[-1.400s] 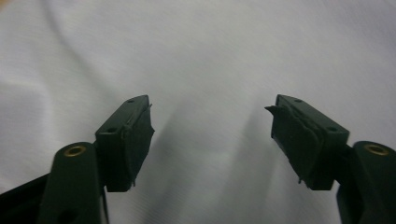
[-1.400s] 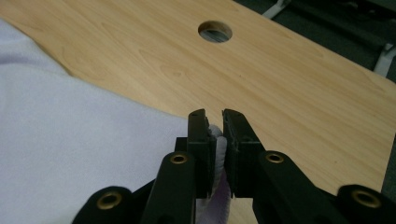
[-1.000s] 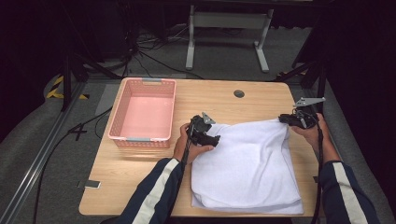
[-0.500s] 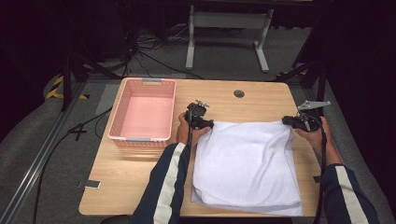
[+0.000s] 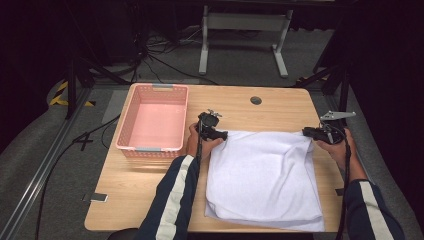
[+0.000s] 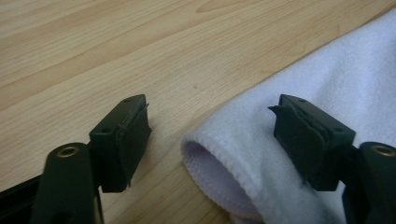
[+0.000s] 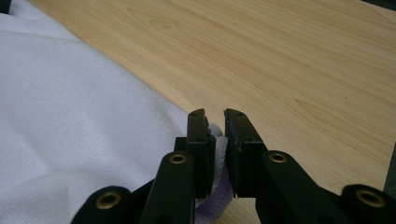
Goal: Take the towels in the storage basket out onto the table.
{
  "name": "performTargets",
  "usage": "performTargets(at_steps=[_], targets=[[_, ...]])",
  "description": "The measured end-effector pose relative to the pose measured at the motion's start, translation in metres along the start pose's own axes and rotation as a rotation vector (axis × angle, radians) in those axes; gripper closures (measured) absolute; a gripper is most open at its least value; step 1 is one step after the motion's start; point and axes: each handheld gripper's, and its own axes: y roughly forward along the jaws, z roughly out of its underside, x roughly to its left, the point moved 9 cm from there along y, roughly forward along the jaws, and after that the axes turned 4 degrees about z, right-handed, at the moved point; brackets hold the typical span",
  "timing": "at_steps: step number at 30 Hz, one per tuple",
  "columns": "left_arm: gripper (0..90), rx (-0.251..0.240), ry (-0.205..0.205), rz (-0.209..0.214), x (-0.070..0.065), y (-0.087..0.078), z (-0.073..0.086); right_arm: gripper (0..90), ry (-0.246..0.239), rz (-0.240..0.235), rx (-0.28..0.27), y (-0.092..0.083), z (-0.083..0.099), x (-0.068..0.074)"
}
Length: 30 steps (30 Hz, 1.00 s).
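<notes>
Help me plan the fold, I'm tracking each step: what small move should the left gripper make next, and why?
Probably close the left gripper on the towel corner. Its jaws have just been closing but stand apart, with the folded corner between them and the pads not yet pressing on it. The right gripper is already shut on the towel's other far corner, so both corners would then be held for lifting.

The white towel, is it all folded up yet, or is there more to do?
Partly. The white towel already lies doubled on the table. The right gripper pinches one far corner. The left gripper stands open around the other corner, its jaws just closing, not gripping yet. Probably left: grab that corner, fold again, maybe put it in the pink basket.
</notes>
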Motion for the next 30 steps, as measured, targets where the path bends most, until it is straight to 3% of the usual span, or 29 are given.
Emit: performTargets(at_steps=[1, 3, 6, 8, 10, 12, 16, 19, 23, 25, 28, 30], targets=[[32.4, -0.003, 0.023, -0.014, 0.001, -0.001, 0.001, 81.1, -0.003, -0.002, 0.007, 0.001, 0.0, 0.002], [35.0, -0.009, 0.03, -0.003, 0.001, -0.001, 0.001, 81.2, -0.006, -0.005, 0.008, 0.002, 0.001, 0.003], [61.7, -0.022, 0.049, 0.039, -0.002, -0.003, 0.001, 82.0, -0.028, -0.015, 0.022, 0.006, 0.003, 0.009], [74.0, -0.015, 0.042, 0.058, -0.002, -0.004, 0.001, 82.5, -0.035, -0.023, 0.029, 0.007, 0.004, 0.013], [80.1, -0.012, 0.055, 0.036, -0.003, -0.004, 0.0, 82.7, -0.044, -0.016, 0.024, 0.007, 0.002, 0.013], [81.4, -0.019, 0.061, -0.008, -0.003, -0.005, -0.003, 82.9, -0.038, -0.01, 0.012, 0.007, -0.001, 0.014], [81.8, -0.099, 0.062, -0.023, -0.009, -0.019, -0.017, 83.3, -0.038, -0.002, -0.045, 0.003, -0.011, 0.015], [81.8, -0.163, 0.1, -0.021, -0.022, -0.043, -0.029, 83.5, -0.035, -0.02, -0.09, -0.006, -0.018, 0.018], [81.9, -0.225, 0.183, 0.02, -0.045, -0.087, -0.037, 83.5, -0.029, -0.072, -0.189, -0.032, -0.033, 0.023], [81.9, -0.253, 0.198, 0.046, -0.053, -0.103, -0.037, 83.5, -0.052, -0.085, -0.209, -0.043, -0.037, 0.028], [81.8, -0.283, 0.257, 0.089, -0.064, -0.124, -0.027, 83.5, -0.083, -0.117, -0.231, -0.058, -0.039, 0.038], [81.8, -0.288, 0.263, 0.14, -0.073, -0.134, -0.013, 83.5, -0.114, -0.153, -0.247, -0.069, -0.037, 0.048]])
